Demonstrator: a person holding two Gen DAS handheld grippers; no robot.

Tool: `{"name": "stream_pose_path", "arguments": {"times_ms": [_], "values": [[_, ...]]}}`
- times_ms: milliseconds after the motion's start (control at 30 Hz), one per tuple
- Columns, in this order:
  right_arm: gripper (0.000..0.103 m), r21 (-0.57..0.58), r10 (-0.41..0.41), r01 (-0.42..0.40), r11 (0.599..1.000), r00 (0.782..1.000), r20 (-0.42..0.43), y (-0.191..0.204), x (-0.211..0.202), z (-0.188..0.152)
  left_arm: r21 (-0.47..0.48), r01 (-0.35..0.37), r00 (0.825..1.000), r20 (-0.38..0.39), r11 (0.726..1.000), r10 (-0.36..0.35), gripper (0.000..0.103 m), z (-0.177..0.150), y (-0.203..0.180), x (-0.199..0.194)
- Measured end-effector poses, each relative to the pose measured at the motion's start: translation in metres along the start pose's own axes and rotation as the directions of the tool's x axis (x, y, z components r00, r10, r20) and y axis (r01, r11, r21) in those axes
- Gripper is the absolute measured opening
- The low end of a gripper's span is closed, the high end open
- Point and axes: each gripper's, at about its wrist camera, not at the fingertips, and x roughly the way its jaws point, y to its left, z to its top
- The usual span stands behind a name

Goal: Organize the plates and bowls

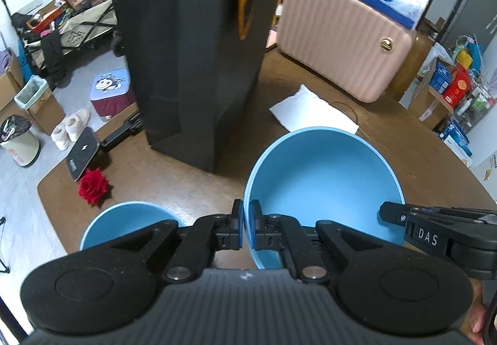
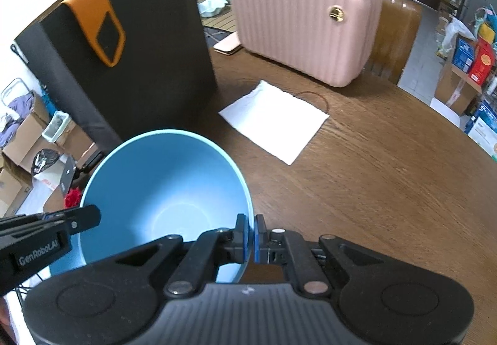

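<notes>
A large light-blue bowl (image 1: 326, 183) is held over the brown wooden table (image 1: 388, 140) by both grippers. My left gripper (image 1: 247, 220) is shut on the bowl's left rim, one blue pad inside and one outside. My right gripper (image 2: 251, 233) is shut on the opposite rim of the same bowl (image 2: 167, 189). Each gripper shows in the other's view: the right gripper's fingers (image 1: 393, 213) at the bowl's right edge, the left gripper's fingers (image 2: 88, 217) at its left edge. A second, smaller blue bowl (image 1: 124, 222) sits low at the left, partly hidden behind my left gripper.
A tall black paper bag (image 1: 192, 49) with an orange strap stands close behind the bowl. A white sheet (image 2: 273, 121) lies on the table, and a pink ribbed case (image 2: 304, 34) carries a tissue pack beyond it. A red rose (image 1: 92, 186) lies near the table's left edge.
</notes>
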Motion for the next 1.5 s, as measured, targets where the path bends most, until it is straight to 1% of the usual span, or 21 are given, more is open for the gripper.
{"name": "stream_pose_path", "arguments": {"times_ms": [267,633,1067,1500], "values": [[0.004,-0.054,0.039,-0.039,0.998,0.999,-0.006,0.030,0.004,-0.002,-0.061,-0.036,0.999,-0.001,0.998,0.037,0.005,-0.010,0.031,-0.010],[0.004,-0.134,0.086,-0.089,0.987,0.996,-0.025,0.068,0.010,-0.003,-0.144,-0.089,0.996,-0.011,0.986,0.088,0.005,-0.023,0.067,-0.017],[0.004,-0.200,0.134,-0.142,0.969,0.989,-0.057,0.102,0.019,-0.006,-0.218,-0.139,0.990,-0.024,0.966,0.138,0.005,-0.036,0.098,-0.021],[0.004,-0.255,0.168,-0.188,0.948,0.981,-0.098,0.136,0.037,-0.015,-0.287,-0.182,0.983,-0.043,0.941,0.177,0.005,-0.051,0.133,-0.014]]}}
